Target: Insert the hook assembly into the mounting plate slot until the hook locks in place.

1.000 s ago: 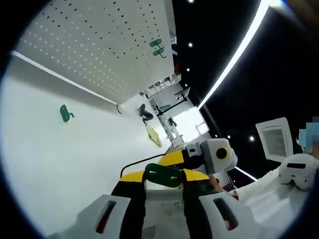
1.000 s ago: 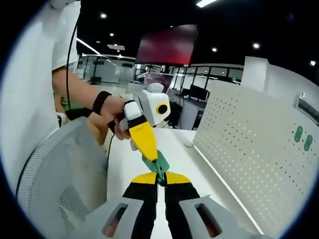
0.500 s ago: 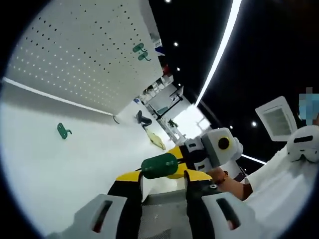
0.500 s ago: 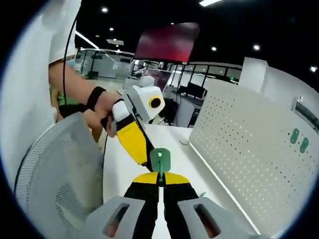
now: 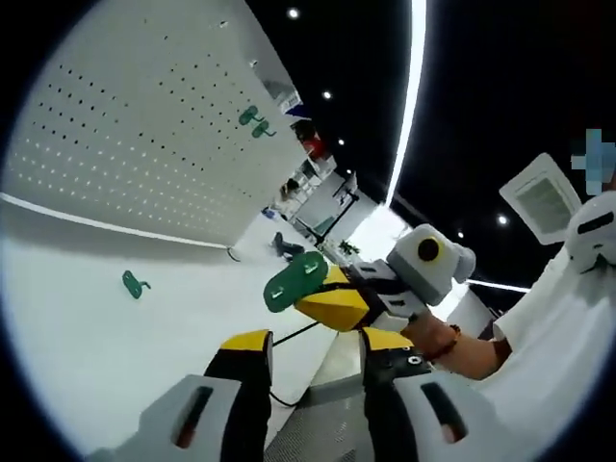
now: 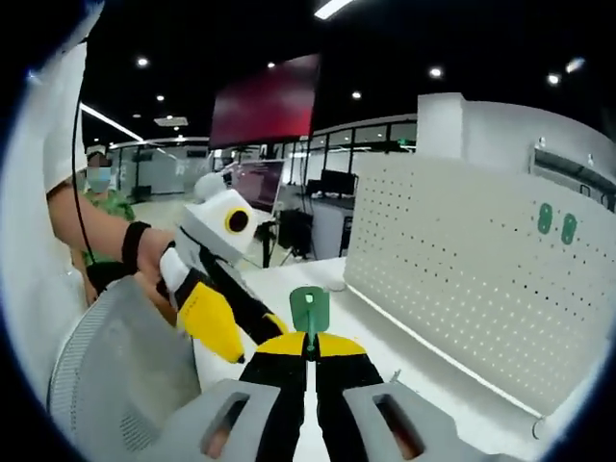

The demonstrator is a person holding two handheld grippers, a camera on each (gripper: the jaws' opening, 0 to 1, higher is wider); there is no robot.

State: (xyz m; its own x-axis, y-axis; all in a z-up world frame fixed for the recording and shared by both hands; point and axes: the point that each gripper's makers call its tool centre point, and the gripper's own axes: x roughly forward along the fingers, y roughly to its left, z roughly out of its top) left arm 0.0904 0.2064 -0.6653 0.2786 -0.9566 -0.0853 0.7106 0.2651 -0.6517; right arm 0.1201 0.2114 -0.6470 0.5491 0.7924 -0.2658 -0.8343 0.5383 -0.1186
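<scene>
Right tongs (image 6: 309, 348) clenched on green hook (image 6: 309, 308); left tongs (image 5: 314, 348) released. Pegboard (image 6: 462, 260) at 2 o'clock, insertion not begun.

White table (image 5: 115, 337), mesh chair back (image 6: 115, 366), red screen (image 6: 265, 101)

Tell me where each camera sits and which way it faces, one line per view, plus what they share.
Left gripper view: rides the left gripper, jaws open, facing the pegboard and white table; the right gripper enters holding the green hook piece; a forearm shows.
Right gripper view: rides the right gripper, shut on the piece, facing the pegboard; the left gripper and hand show.
Shared: pegboard, piece, two mounted green hooks.
</scene>
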